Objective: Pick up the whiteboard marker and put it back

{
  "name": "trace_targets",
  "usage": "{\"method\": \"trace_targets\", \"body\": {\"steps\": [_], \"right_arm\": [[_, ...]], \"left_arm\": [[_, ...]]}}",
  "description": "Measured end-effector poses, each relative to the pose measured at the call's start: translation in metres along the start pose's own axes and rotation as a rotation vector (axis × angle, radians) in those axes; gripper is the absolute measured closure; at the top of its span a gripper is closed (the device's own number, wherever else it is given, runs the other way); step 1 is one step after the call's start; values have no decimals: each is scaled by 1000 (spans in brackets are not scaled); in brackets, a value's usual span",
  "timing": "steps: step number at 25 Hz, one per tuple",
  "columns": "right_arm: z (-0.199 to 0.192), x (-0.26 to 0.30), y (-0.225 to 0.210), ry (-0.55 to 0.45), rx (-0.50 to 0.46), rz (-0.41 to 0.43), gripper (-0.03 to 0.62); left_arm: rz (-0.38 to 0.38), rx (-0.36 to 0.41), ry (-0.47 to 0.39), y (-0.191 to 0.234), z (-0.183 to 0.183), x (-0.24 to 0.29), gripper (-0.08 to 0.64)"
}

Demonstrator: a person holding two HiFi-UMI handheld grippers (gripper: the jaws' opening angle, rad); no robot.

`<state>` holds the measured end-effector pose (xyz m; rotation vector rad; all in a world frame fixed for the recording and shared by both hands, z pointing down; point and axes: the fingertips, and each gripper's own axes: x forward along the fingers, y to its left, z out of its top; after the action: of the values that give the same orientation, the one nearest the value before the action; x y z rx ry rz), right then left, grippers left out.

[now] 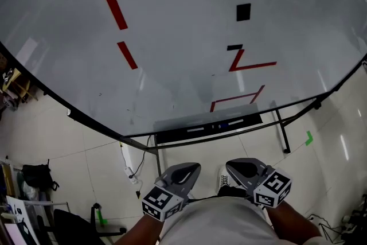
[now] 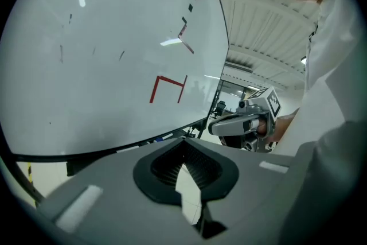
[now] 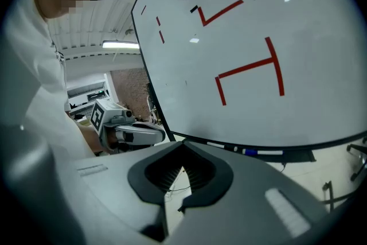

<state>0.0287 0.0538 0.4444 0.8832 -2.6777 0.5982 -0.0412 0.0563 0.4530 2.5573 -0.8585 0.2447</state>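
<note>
Several whiteboard markers [image 1: 221, 125] lie in the black tray [image 1: 172, 136] under the whiteboard [image 1: 183, 31]; one has a blue cap [image 3: 250, 152]. The board carries red strokes and black magnets. Both grippers are held low, close to my body and well short of the tray. My left gripper [image 1: 192, 168] is shut with nothing between its jaws, its tips meeting [image 2: 183, 143]. Beside it, my right gripper [image 1: 232, 164] is likewise shut and holds nothing [image 3: 183, 146]. Each gripper shows in the other's view, the right [image 2: 241, 123] and the left [image 3: 135, 133].
The board's metal stand legs [image 1: 281, 132] reach the tiled floor. A power strip with cable [image 1: 132, 172] lies left of the stand. A black bag [image 1: 37, 175] and a chair [image 1: 74, 226] are at the lower left. Green tape [image 1: 309, 137] marks the floor at right.
</note>
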Motion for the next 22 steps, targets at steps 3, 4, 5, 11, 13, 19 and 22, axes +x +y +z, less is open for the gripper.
{"method": "trace_targets", "body": {"steps": [3, 4, 5, 11, 13, 19, 22], "right_arm": [[9, 6, -26, 22, -60, 49, 591], [10, 7, -34, 31, -78, 60, 591], [10, 8, -43, 41, -95, 71, 591], [4, 6, -98, 112, -197, 89, 591], [5, 6, -110, 121, -230, 95, 591], [6, 17, -128, 151, -289, 96, 560], [3, 23, -131, 181, -327, 63, 552]], "left_arm": [[62, -5, -15, 11, 12, 20, 543], [82, -7, -15, 14, 15, 27, 543], [103, -12, -15, 16, 17, 34, 543], [206, -23, -9, 26, 23, 70, 543], [230, -29, -5, 27, 22, 78, 543], [234, -39, 27, 33, 23, 88, 543], [222, -46, 59, 42, 20, 86, 543]]}}
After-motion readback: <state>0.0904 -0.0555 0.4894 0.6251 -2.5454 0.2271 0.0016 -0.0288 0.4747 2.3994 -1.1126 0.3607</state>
